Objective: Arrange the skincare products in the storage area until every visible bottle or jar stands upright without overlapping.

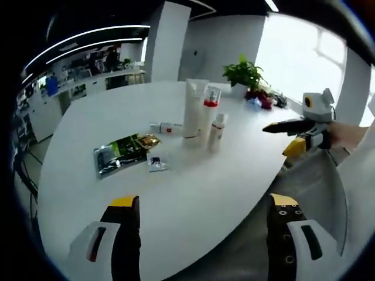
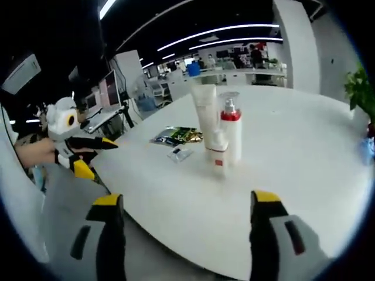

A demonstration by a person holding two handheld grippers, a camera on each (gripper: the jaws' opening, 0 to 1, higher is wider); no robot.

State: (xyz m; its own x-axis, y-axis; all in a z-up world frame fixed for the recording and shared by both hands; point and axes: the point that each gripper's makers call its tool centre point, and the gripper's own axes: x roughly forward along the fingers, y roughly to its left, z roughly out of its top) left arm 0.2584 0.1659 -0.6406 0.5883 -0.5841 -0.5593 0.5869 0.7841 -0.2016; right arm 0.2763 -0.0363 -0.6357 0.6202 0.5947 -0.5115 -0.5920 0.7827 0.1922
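Ahead of the left hand-held gripper point(image 1: 202, 213), whose jaws stand wide apart and empty, lie a green sachet point(image 1: 120, 153) and a small tube point(image 1: 165, 127) on the white bench point(image 1: 193, 187). To their right a tall white tube point(image 1: 194, 108), a red-collared pump bottle point(image 1: 209, 111) and a small bottle point(image 1: 217, 131) stand upright. Farther right, the right hand-held gripper point(image 1: 285, 139) hovers off the bench edge, jaws parted, nothing held.

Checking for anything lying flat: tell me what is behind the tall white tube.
In the left gripper view, a small tube lies flat just behind the tall white tube; its far end is covered, so any label there cannot be seen.

Bright window point(image 1: 304, 52) glare, ceiling strip lights point(image 2: 234, 29), soft fisheye edges
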